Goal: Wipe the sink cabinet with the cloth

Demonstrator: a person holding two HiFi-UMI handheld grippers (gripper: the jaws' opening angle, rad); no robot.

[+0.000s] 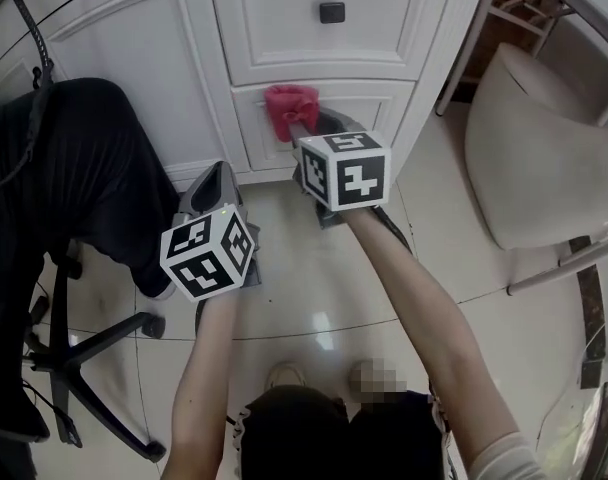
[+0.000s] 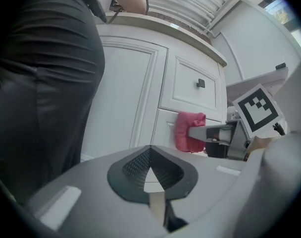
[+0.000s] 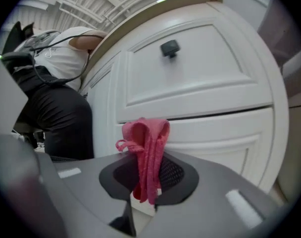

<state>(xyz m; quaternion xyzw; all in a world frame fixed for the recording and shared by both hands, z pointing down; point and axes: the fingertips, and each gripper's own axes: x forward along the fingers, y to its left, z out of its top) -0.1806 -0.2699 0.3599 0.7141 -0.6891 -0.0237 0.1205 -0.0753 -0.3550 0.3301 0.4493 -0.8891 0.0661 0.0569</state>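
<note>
The white sink cabinet [image 1: 324,58] has panelled drawers with a dark square knob [image 1: 332,12]. My right gripper [image 1: 306,133] is shut on a pink cloth [image 1: 291,109], which is pressed against the lower drawer front [image 3: 220,133]. In the right gripper view the cloth [image 3: 148,152] hangs bunched between the jaws. My left gripper [image 1: 216,183] is held lower and to the left, near the cabinet's foot, its jaws closed with nothing between them. From the left gripper view the cloth [image 2: 189,131] and the right gripper [image 2: 225,135] show at the right.
A person in dark trousers [image 1: 79,158] stands at the left against the cabinet door. A black chair base [image 1: 74,348] stands on the tiled floor at the lower left. A pale rounded seat [image 1: 539,158] with a metal frame is at the right.
</note>
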